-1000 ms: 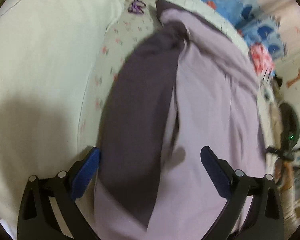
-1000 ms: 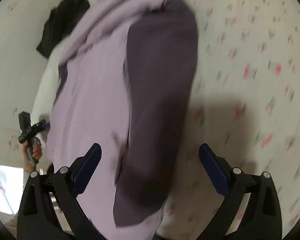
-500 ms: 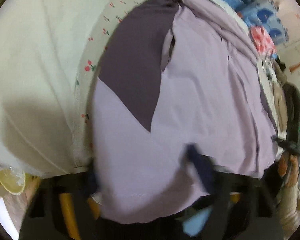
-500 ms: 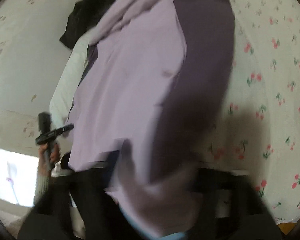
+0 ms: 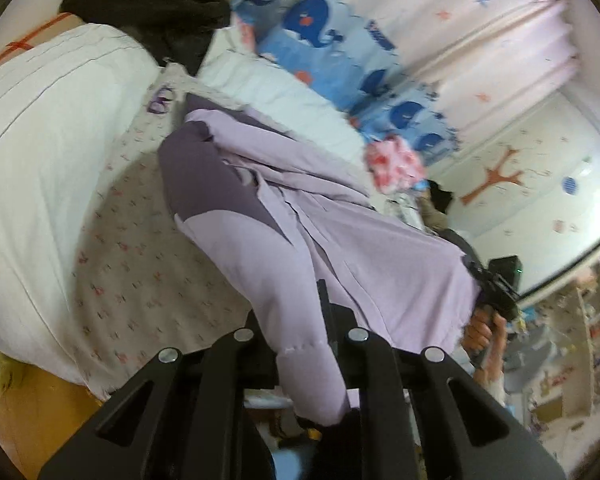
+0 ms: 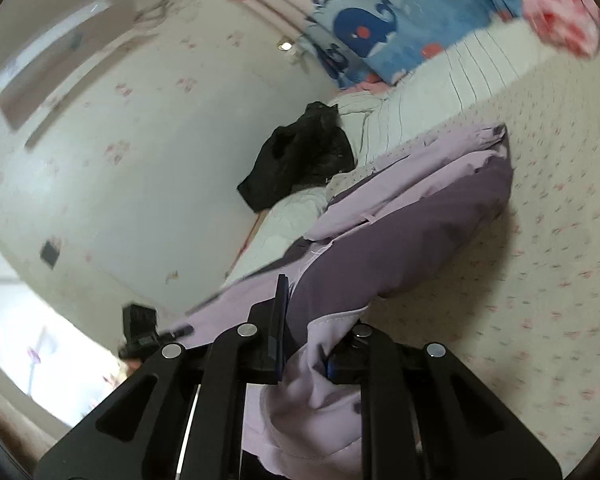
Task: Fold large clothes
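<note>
A large lilac garment (image 5: 380, 264) with dark purple panels lies on the cherry-print bed sheet (image 5: 140, 264), and its near edge is lifted off the bed. My left gripper (image 5: 300, 320) is shut on one corner of that edge, and a fold of lilac cloth hangs between its fingers. Across the cloth, a hand (image 5: 480, 328) holds the other gripper at the opposite corner. In the right wrist view the garment (image 6: 400, 240) runs away over the sheet. My right gripper (image 6: 304, 332) is closing, with bunched lilac cloth pinched between its pads.
A black garment (image 5: 152, 4) lies on the white striped quilt (image 5: 40, 160) at the far end. A blue whale-print quilt (image 5: 340, 40) and a pink-red cloth (image 5: 396, 160) sit along the curtain side. Cluttered shelves (image 5: 580, 340) stand at the right, and wooden floor (image 5: 32, 420) shows beside the bed.
Both grippers went from wide open over the garment to closed on its near edge. They then rose and tipped up, lifting that edge off the bed.
</note>
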A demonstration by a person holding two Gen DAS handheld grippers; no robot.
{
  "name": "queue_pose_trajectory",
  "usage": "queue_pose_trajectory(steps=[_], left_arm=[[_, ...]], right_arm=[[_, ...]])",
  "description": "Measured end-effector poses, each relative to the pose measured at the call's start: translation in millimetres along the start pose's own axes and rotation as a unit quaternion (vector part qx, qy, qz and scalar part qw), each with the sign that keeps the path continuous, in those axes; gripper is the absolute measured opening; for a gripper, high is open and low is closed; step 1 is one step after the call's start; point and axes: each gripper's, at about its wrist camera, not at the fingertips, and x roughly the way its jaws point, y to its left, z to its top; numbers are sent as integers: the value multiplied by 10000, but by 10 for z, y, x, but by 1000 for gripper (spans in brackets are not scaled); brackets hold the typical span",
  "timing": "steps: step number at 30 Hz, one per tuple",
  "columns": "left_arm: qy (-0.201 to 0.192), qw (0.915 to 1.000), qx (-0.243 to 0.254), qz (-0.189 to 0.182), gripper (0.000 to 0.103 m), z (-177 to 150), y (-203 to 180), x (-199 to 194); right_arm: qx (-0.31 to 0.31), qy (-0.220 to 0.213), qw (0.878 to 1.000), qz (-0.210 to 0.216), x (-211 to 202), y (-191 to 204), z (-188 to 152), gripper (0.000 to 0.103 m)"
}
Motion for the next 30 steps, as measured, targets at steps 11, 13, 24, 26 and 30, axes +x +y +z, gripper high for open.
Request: queue_pose_trajectory(steps=[11, 13, 24, 26, 30], left_arm=[[1749, 9657, 642, 1811, 36, -946, 717, 20], [1307, 9674, 444, 2124, 47, -648, 770, -33], [238, 9836, 949, 1515, 78, 671, 285, 1337], [240, 9878, 739, 1347, 78, 757, 286, 1614], [119, 9903, 581, 1253, 78, 930, 303, 2163]], right_arm=[[173, 1672, 9742, -1504, -531, -979, -1007, 35], [-44, 1513, 9790, -1363, -369, -877, -747, 37], [-1889, 2733, 9350, -1239, -656, 59, -430, 67], [-1909, 2243, 9488, -1138, -819, 74, -163, 83], [-1762, 1037, 9669, -1529, -287, -246, 465, 97]])
